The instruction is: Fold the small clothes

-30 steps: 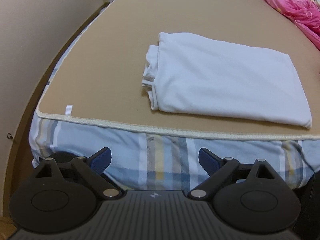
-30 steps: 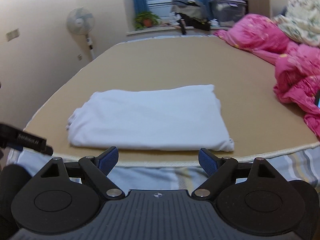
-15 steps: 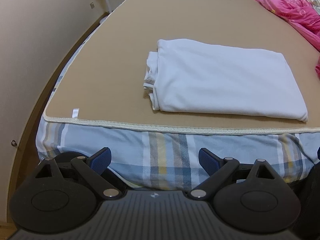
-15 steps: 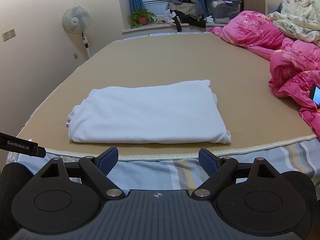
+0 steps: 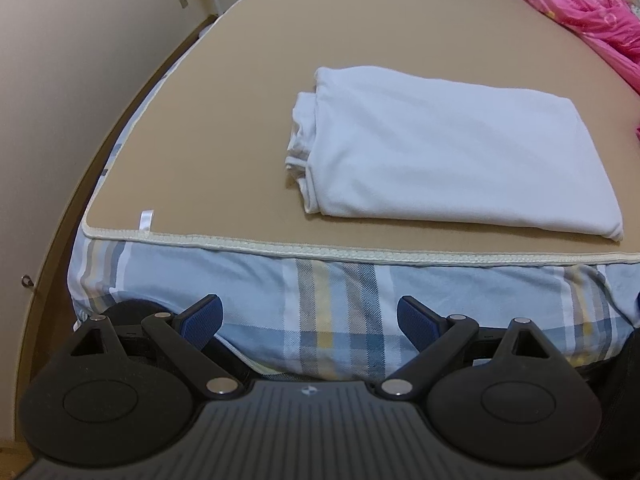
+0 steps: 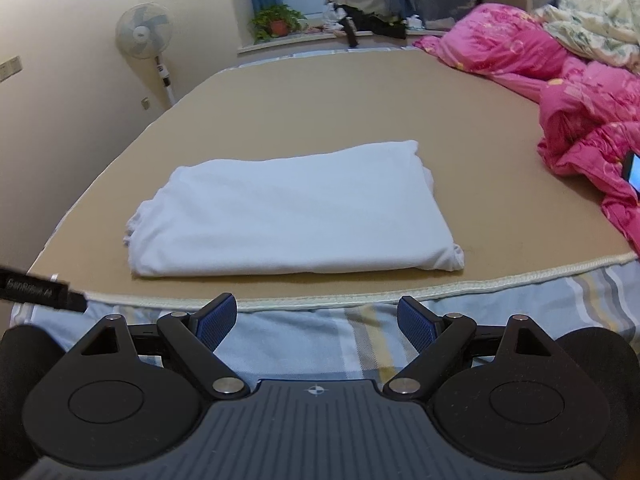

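Note:
A white garment (image 5: 440,148) lies folded into a flat rectangle on the tan mat (image 5: 224,120) of the bed, near its front edge. It also shows in the right wrist view (image 6: 288,216). My left gripper (image 5: 310,320) is open and empty, held off the bed in front of the plaid sheet, well short of the garment. My right gripper (image 6: 316,320) is open and empty too, at the bed's front edge, just short of the garment.
A pink quilt (image 6: 580,92) is heaped on the right of the bed, with a phone (image 6: 632,170) on it. A standing fan (image 6: 144,36) stands by the left wall. Boxes and a plant (image 6: 276,20) line the window sill. The left gripper's edge (image 6: 40,286) shows at the right view's left side.
Both grippers have drawn back and away from the bed edge, so the garment looks smaller and farther. The garment has not moved. Both grippers stay open.

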### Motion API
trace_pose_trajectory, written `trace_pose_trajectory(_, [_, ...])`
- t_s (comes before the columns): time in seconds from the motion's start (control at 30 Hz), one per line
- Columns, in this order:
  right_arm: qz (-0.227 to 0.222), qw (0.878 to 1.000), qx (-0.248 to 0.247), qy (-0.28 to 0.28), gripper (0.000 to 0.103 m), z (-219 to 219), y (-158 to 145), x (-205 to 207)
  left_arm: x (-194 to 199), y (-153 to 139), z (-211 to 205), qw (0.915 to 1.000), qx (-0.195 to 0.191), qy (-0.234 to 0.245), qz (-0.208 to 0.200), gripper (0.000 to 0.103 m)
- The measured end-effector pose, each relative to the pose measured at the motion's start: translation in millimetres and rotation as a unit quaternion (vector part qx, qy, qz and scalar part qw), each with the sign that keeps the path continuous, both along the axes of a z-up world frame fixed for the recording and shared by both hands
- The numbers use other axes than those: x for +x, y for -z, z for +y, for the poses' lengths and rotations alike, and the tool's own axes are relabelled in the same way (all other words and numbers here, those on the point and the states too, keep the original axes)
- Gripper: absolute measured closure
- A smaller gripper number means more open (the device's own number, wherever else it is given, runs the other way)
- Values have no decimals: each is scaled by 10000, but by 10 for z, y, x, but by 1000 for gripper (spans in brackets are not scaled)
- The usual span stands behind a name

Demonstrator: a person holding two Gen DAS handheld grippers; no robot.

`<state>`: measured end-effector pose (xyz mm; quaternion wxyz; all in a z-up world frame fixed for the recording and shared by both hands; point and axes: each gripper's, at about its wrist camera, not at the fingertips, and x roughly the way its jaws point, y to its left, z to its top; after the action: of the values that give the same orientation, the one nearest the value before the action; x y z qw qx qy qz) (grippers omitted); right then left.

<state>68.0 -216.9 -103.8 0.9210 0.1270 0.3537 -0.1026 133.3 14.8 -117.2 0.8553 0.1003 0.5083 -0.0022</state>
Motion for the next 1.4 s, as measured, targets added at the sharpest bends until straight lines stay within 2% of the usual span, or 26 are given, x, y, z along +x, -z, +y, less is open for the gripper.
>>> trace_pose_trajectory(0.1, [-188, 9988, 231, 393, 14, -258, 32, 72, 78, 53, 38, 9999, -11, -73, 118, 7])
trace_pose_trajectory(0.23, [-486, 9907, 517, 1158, 10, -858, 208, 294, 189, 92, 68, 9996, 84, -182, 187, 7])
trace_pose_trajectory(0.4, [-92, 9765, 1031, 1888, 11, -1636, 707, 759, 310, 100, 101, 9990, 208, -349, 199, 7])
trace_pose_trajectory(0.5, [60, 9594, 1438, 2424, 12, -1933, 1053, 905, 430, 148, 161, 9977, 345, -544, 203, 7])
trace_pose_trajectory(0.57, [184, 9405, 2064, 2694, 13, -2030, 1288, 951, 530, 198, 224, 9965, 418, -691, 227, 7])
trace_pose_trajectory(0.6, [60, 9352, 2258, 2727, 12, -2013, 1361, 938, 588, 227, 259, 9956, 466, -775, 263, 7])
trace_pose_trajectory(0.67, [-111, 9415, 2216, 2537, 14, -1895, 1374, 936, 701, 276, 333, 9941, 463, -922, 337, 7])
trace_pose_trajectory(0.73, [-155, 9464, 2388, 2168, 17, -1759, 1366, 983, 791, 307, 383, 9931, 418, -1026, 391, 7])
trace_pose_trajectory(0.8, [-170, 9480, 2524, 1933, 33, -1661, 1366, 1034, 862, 330, 413, 9928, 381, -1065, 397, 7])
trace_pose_trajectory(0.87, [-118, 9391, 2885, 1861, 84, -1637, 1434, 1064, 926, 367, 445, 9926, 370, -1087, 394, 7])
trace_pose_trajectory(0.93, [-180, 9235, 3227, 2068, 85, -1711, 1476, 1047, 992, 444, 499, 9922, 445, -1124, 318, 7])
trace_pose_trajectory(1.0, [-264, 9004, 3575, 2467, 85, -1732, 1510, 987, 1095, 553, 605, 9899, 558, -1262, 313, 7])
trace_pose_trajectory(1.07, [-241, 8867, 3727, 2724, 85, -1718, 1511, 985, 1220, 647, 749, 9890, 392, -1392, 326, 7])
trace_pose_trajectory(1.1, [-198, 8859, 3698, 2793, 85, -1702, 1491, 1008, 1284, 693, 819, 9884, 276, -1453, 358, 7])
trace_pose_trajectory(1.2, [88, 9048, 3197, 2810, 86, -1634, 1333, 1159, 1469, 837, 977, 9857, 71, -1594, 545, 7])
trace_pose_trajectory(1.27, [254, 9258, 2594, 2739, 88, -1506, 1118, 1310, 1561, 914, 1057, 9835, -71, -1688, 645, 7])
trace_pose_trajectory(1.33, [251, 9543, 1725, 2426, 90, -1268, 819, 1543, 1619, 960, 1130, 9813, -235, -1762, 742, 7])
trace_pose_trajectory(1.4, [135, 9857, 274, 1658, 90, -778, 414, 1882, 1645, 970, 1203, 9801, -397, -1784, 771, 7])
